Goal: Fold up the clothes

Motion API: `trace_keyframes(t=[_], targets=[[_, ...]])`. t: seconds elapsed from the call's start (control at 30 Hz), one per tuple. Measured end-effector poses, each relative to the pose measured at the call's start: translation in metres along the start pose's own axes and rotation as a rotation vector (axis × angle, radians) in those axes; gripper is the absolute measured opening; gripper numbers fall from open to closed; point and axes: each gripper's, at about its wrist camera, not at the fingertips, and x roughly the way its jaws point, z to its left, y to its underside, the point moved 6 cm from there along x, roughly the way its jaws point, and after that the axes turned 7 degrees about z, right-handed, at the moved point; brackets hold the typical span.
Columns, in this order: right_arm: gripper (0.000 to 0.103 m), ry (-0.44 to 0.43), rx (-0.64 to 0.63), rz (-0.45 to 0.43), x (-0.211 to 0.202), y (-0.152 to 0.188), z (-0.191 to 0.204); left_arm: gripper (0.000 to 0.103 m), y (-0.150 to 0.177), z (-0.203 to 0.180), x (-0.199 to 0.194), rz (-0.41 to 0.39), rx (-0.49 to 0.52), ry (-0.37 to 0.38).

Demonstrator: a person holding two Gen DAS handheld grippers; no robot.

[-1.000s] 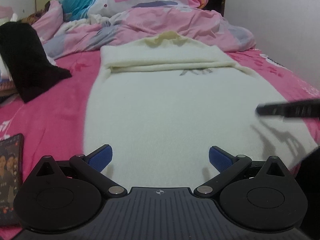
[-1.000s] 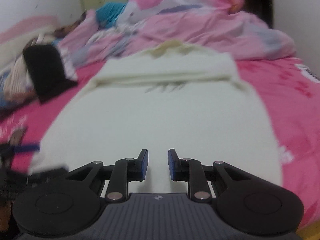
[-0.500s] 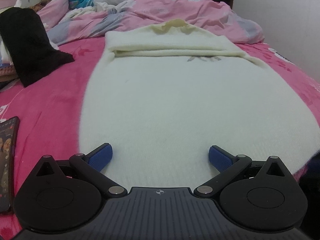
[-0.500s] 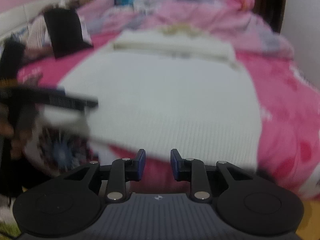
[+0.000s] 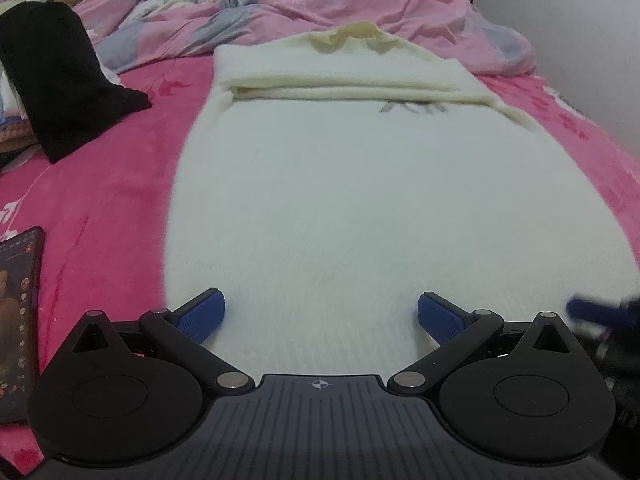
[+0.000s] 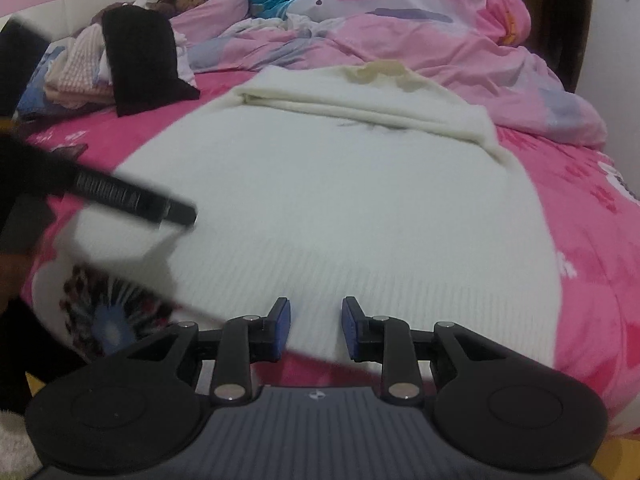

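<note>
Cream sweater [image 5: 360, 200] lies spread flat on the pink bed [image 5: 100, 200], stretching ahead of both grippers. Left gripper [image 5: 320, 314] stands wide open over its near hem, gripping nothing. Right gripper [image 6: 316, 326] is narrowly parted, the hem edge between its pads, unpinched.

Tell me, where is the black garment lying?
In both views the black garment lies at far left on the pink bedsheet, left of the cream knitted sweater, below the rumpled pink duvet.

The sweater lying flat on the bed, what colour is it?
Cream white, the sweater shows best in the left wrist view.
</note>
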Motion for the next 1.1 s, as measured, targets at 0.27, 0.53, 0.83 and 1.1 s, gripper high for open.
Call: trace_keyframes(t=[0.27,0.53,0.83,1.1], targets=[[0.03,-0.033,-0.055,0.017,-0.017,0.005,0.007,0.103,-0.024,-0.013,-0.003,-0.092,0.058,-0.037],[0.03,0.007,0.076,-0.072,-0.003,-0.043,-0.041,0.103,-0.034,-0.007,0.021,-0.066,-0.011,-0.065],[0.03,-0.007,0.124,-0.03,0.03,-0.043,-0.049,0.103,-0.029,-0.003,0.032,0.009,-0.078,-0.083],[0.031,-0.022,0.098,0.005,0.007,-0.011,-0.035,0.103,-0.029,-0.006,0.033,0.026,-0.096,-0.108]])
